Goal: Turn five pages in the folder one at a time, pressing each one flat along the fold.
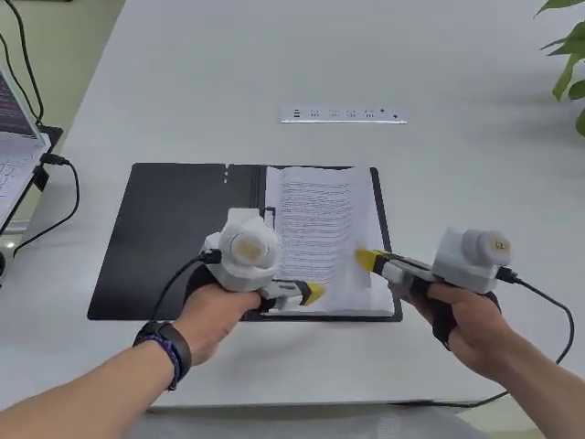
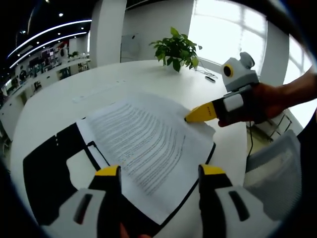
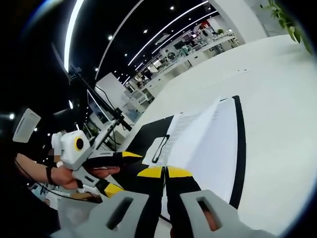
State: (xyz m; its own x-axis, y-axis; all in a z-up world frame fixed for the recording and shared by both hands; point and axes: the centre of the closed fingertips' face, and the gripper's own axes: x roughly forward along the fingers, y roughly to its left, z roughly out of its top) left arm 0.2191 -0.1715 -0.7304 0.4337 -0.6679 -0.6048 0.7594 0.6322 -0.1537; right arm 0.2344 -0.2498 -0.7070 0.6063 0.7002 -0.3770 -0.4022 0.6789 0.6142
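Left gripper [image 2: 160, 171] fingers [image 2: 108, 172] spread, right gripper [image 3: 166, 172] fingers [image 3: 181, 173] pressed together

Straight past your left tongs [image 1: 313, 293] and right tongs [image 1: 364, 259], farther up the white table [image 1: 183, 73], a white power strip [image 1: 343, 114] lies flat with its sockets facing up. Well out to the left of your left tongs, an open laptop [image 1: 14, 137] sits at the table's edge. A black cable [image 1: 75, 197] plugged into its side loops across the tabletop. Beyond your right tongs, at the far right, a leafy green plant [image 1: 569, 55] reaches in. Behind your left tongs in the right gripper view, long ceiling light strips [image 3: 74, 29] run over rows of office desks [image 3: 198, 42].
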